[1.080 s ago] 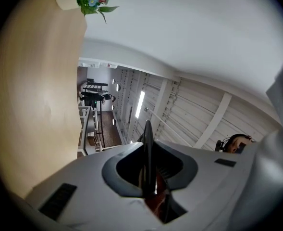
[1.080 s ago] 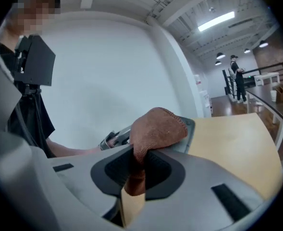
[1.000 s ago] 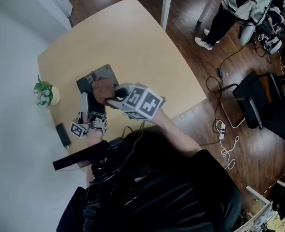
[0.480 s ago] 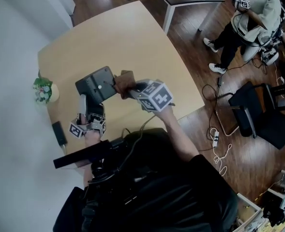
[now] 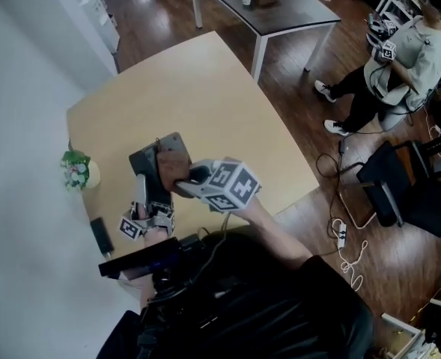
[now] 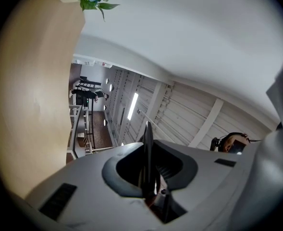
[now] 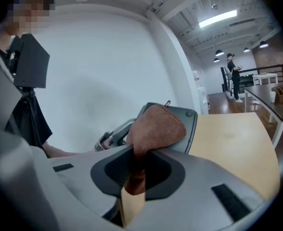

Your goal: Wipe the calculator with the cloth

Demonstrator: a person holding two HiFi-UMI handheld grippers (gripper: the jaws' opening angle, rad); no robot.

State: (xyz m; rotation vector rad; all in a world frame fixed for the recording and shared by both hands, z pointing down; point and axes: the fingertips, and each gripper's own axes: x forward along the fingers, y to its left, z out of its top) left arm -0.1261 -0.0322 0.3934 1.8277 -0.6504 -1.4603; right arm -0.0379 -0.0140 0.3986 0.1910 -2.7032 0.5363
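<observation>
The dark grey calculator [image 5: 151, 164] is held tilted up above the wooden table [image 5: 205, 88]. My left gripper [image 5: 147, 199] is shut on its lower edge; in the left gripper view the calculator [image 6: 147, 148] shows edge-on as a thin dark slab between the jaws of the left gripper [image 6: 150, 170]. My right gripper [image 5: 184, 185] is shut on a brown cloth [image 5: 174, 163] that lies against the calculator's face. In the right gripper view the cloth [image 7: 155, 128] hangs out of the right gripper [image 7: 137, 165] and covers much of the calculator [image 7: 188, 121].
A small potted plant [image 5: 76, 170] and a flat dark object [image 5: 100, 235] sit near the table's left edge. Beyond the table stand a dark table [image 5: 280, 10], a person [image 5: 400, 62], a black chair [image 5: 403, 178] and floor cables [image 5: 344, 200].
Half a second ago the cloth was off the calculator's right side; the right gripper has since brought it back left onto the face. The left gripper still holds the calculator.
</observation>
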